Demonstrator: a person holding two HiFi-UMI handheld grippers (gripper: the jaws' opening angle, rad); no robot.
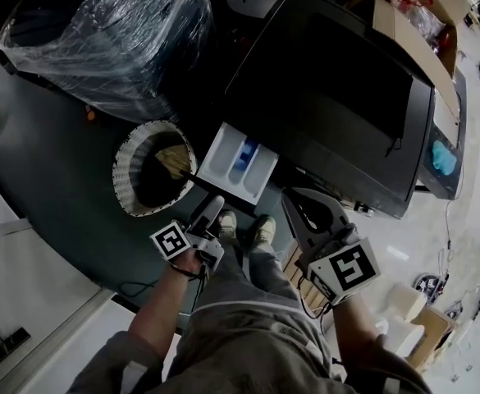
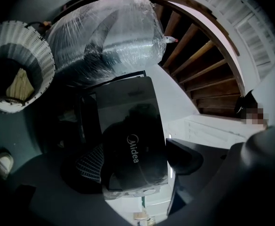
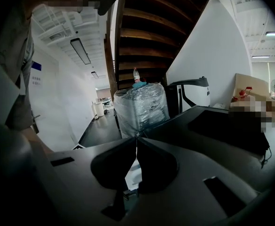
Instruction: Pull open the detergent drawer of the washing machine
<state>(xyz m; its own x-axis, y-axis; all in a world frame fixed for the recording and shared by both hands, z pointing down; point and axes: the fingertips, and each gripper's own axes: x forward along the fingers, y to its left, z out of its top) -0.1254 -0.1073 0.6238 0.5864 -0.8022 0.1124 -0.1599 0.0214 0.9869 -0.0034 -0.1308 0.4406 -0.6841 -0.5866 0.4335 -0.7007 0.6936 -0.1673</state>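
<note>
Right gripper (image 1: 304, 209): fingers closed, empty, idle; left gripper (image 1: 212, 210): fingers apart, empty, near detergent drawer (image 1: 238, 162); drawer stands out from washing machine (image 1: 330, 97) front; both held clear, pull judged complete.

Two hand-held grippers (image 1: 211, 212) (image 1: 299, 205), one drawer (image 1: 227, 161), one basket (image 1: 123, 171)

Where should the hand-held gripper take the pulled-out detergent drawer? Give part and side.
Take the detergent drawer by its front panel, likely coming from the person's side with the left hand-held gripper: it juts out of the washing machine, front panel nearest.
</note>
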